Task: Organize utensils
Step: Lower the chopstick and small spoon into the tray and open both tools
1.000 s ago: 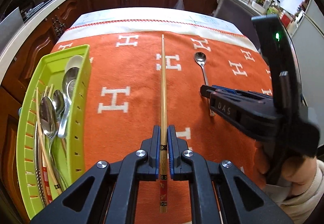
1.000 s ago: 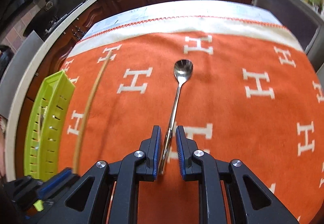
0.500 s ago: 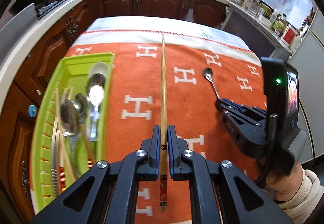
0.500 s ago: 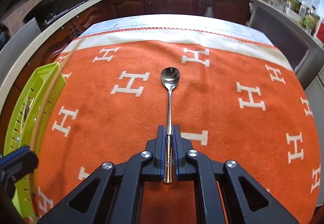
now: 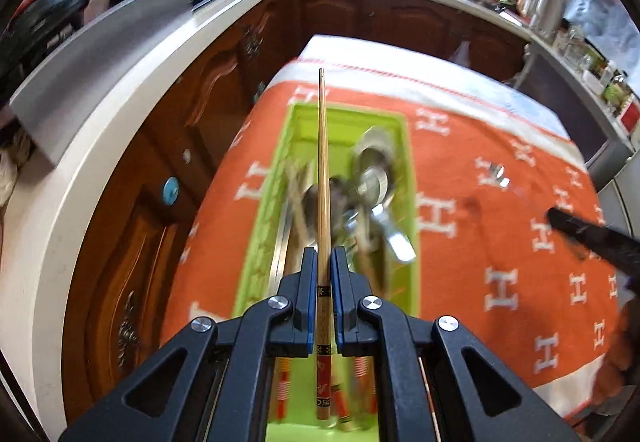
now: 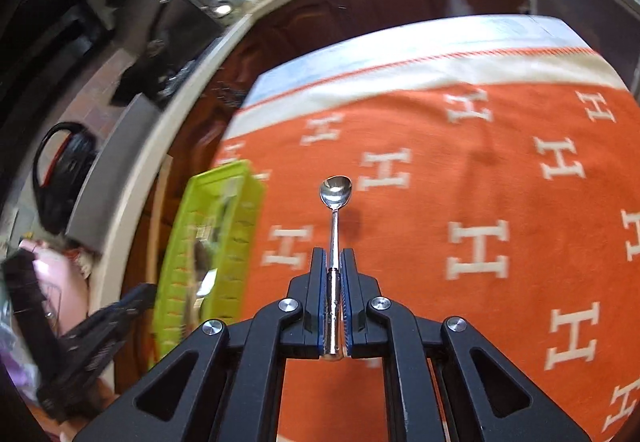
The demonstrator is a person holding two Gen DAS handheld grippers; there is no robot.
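Observation:
My left gripper (image 5: 323,256) is shut on a long bamboo chopstick (image 5: 323,178) with a red patterned end. It hangs lengthwise above the lime-green utensil tray (image 5: 402,122), which holds several spoons (image 5: 372,178) and chopsticks. My right gripper (image 6: 334,256) is shut on the handle of a small metal spoon (image 6: 335,188), lifted off the orange cloth (image 6: 440,202), bowl pointing away. In the right wrist view the green tray (image 6: 244,218) lies to the left, with the left gripper's body (image 6: 100,330) at the lower left. The right gripper's fingers (image 5: 592,236) show blurred at the right of the left wrist view.
The orange cloth with white H marks (image 5: 500,242) covers the table, with a white border (image 5: 400,66) at the far end. Dark wooden cabinets (image 5: 180,146) and a pale counter (image 5: 100,146) run close along the table's left side. A black bag (image 6: 64,178) sits on that counter.
My left gripper carried the chopstick leftwards from the middle of the cloth to above the green tray. My right gripper shut on the spoon's handle and raised it off the cloth.

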